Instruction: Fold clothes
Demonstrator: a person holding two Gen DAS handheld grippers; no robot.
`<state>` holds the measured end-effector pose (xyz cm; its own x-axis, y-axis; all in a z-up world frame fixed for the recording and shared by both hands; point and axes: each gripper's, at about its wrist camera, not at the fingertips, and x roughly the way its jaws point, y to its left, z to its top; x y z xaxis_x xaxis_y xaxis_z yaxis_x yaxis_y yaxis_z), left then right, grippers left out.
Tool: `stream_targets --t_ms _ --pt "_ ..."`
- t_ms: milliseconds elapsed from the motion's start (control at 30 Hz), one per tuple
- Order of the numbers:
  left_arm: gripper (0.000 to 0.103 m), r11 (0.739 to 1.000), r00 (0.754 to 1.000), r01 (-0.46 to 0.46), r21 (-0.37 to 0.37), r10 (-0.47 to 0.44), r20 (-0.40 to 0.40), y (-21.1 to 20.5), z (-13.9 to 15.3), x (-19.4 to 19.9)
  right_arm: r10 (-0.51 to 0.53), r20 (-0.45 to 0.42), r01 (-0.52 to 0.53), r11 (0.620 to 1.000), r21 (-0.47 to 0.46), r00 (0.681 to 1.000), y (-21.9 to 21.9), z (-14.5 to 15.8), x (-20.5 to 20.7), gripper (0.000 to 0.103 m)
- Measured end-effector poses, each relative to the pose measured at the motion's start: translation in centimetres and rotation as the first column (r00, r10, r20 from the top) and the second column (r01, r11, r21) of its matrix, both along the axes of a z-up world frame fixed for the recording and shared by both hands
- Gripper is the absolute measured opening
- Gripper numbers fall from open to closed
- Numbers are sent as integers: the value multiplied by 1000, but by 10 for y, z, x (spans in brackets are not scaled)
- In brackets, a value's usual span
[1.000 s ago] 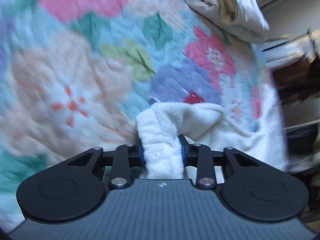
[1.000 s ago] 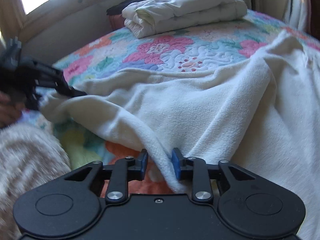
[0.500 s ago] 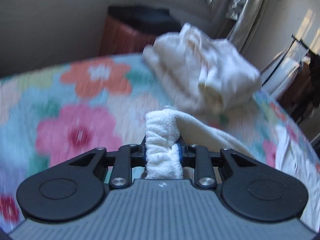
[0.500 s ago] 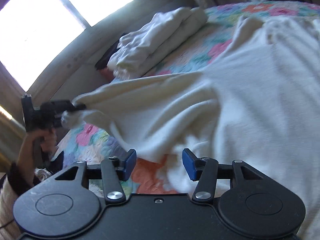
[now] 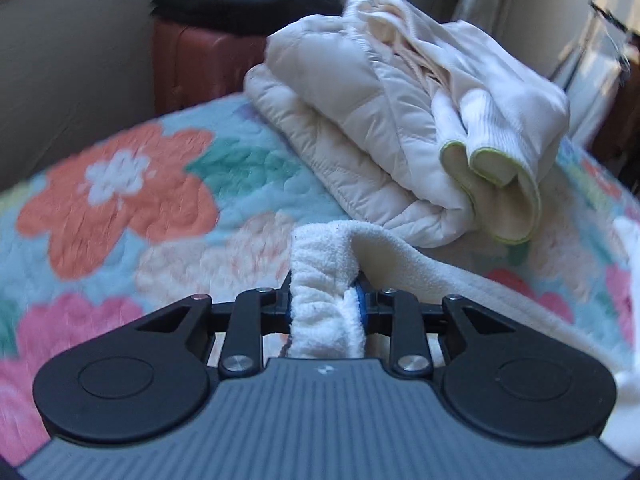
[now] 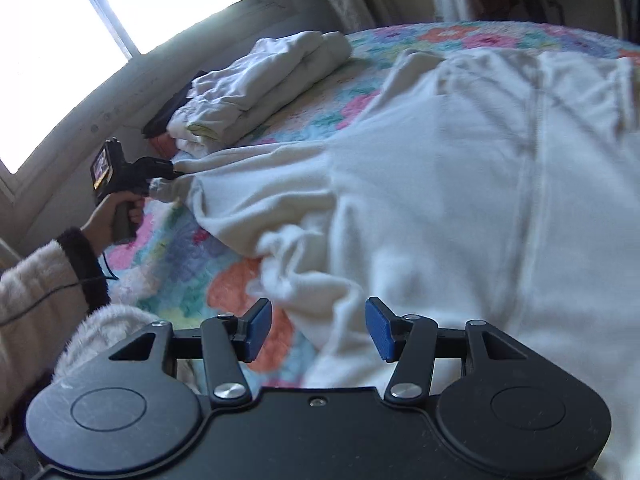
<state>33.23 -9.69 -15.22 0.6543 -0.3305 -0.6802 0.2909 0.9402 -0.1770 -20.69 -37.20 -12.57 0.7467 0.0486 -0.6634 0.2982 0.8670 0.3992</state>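
A cream fleece garment (image 6: 460,184) lies spread over the floral quilt (image 6: 172,264) on the bed. My left gripper (image 5: 325,307) is shut on a bunched corner of the fleece (image 5: 320,264), held above the quilt (image 5: 120,200); it also shows in the right wrist view (image 6: 160,170), pulling that corner toward the window. My right gripper (image 6: 318,330) is open and empty, its blue pads (image 6: 258,330) wide apart just above the near edge of the fleece.
A pile of folded pale clothes (image 5: 400,120) sits on the quilt ahead of the left gripper, seen too in the right wrist view (image 6: 260,88). A reddish case with a dark item on top (image 5: 200,52) stands by the wall beyond the bed.
My right gripper let go of the fleece edge and opened wide. My left gripper lifted and carried its corner toward the folded pile and wall.
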Motion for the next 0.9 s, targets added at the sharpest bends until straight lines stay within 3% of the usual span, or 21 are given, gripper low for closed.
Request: stream_targets --t_ms 133,233,300,367,500,600,700,767,800,833,867,900 --pt "31 999 999 34 42 -36 38 -5 11 8 -81 6 81 997 20 997 -12 -5 -23 58" --pt "35 993 994 69 98 -77 81 -3 30 -5 -261 28 262 965 -33 965 -25 -10 -36 58" --pt "44 986 987 95 139 -111 117 -2 44 -17 -279 21 280 959 -38 960 -31 -15 -37 58" --pt "58 989 986 112 97 -123 111 8 58 -29 -277 2 277 961 -27 961 -34 -21 -34 58" --pt "65 986 988 139 -97 -145 -50 28 63 -51 -334 -34 335 940 63 942 -30 -25 -20 58" --pt "68 969 956 135 -208 -182 -231 25 43 -62 -282 -18 283 955 91 959 -25 -23 4 58" --pt "72 969 934 97 -228 -168 -316 9 13 -68 -263 -72 268 960 76 962 -19 -25 28 58" --pt "74 975 934 70 -212 -138 -328 0 -8 -70 -271 -78 276 958 73 960 -15 -26 27 58" --pt "71 975 941 69 -209 -134 -311 -2 -15 -73 -275 -70 279 958 71 959 -13 -26 22 58" --pt "60 974 953 79 -211 -136 -271 -2 -17 -75 -278 -62 282 957 67 958 -12 -25 17 58" --pt "1 976 960 95 -195 -141 -242 -3 -17 -75 -281 -57 284 957 61 958 -12 -23 10 58" --pt "6 981 961 120 -151 -153 -229 -3 -13 -72 -291 -62 295 954 51 955 -13 -23 0 58"
